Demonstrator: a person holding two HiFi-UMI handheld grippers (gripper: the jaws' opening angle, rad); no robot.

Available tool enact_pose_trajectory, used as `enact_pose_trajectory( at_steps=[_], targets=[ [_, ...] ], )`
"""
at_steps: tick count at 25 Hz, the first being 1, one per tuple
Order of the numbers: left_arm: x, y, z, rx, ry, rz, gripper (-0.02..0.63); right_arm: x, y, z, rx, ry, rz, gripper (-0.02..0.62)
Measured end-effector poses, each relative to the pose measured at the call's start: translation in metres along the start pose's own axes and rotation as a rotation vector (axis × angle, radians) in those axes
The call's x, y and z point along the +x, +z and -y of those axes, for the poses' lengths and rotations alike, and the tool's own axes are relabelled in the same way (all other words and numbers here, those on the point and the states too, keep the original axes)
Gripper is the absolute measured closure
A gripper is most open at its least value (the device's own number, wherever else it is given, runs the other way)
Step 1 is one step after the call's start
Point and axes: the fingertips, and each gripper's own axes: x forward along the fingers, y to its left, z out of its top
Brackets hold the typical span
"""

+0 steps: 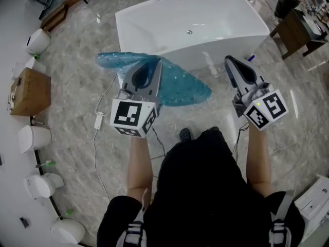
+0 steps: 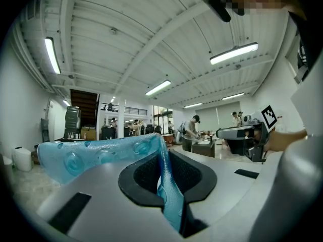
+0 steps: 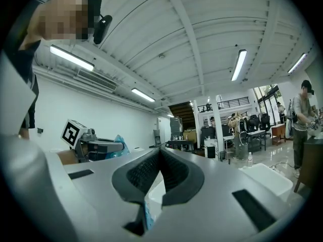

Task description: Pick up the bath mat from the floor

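The left claw [image 1: 156, 62] is clamped on the blue bath mat [image 1: 181, 86], which hangs off the floor by the bathtub [image 1: 205, 19]. The right claw [image 1: 229, 60] is closed and looks empty. The pick-up seems nearly done; next it needs a steady hold.

I see bright, even light from ceiling tubes [image 2: 233, 53]; both gripper views bend strongly and darken at their edges.

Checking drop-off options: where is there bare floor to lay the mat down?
Bare marble floor lies right of the bathtub, bordered by the wooden table. Left of the bathtub, the floor toward the cardboard box is open except for a white cable. The left wall, lined with white fixtures, is crowded.
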Motion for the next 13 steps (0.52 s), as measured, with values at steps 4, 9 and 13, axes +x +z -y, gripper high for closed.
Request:
enact_pose_trajectory(
  at_steps=[4, 9, 13],
  targets=[
    [-0.001, -0.008, -0.003, -0.021, 0.011, -0.005, 0.56, -0.002, -0.011, -0.001, 0.002, -0.006, -0.016, 0.583],
    [-0.007, -0.011, 0.0, -0.03, 0.013, -0.013, 0.56, -0.01, -0.014, -0.002, -0.007, -0.014, -0.033, 0.583],
    [-0.011, -0.032, 0.005, -0.035, 0.012, -0.014, 0.56, -0.015, -0.032, -0.003, -0.022, -0.016, -0.041, 0.583]
  ],
)
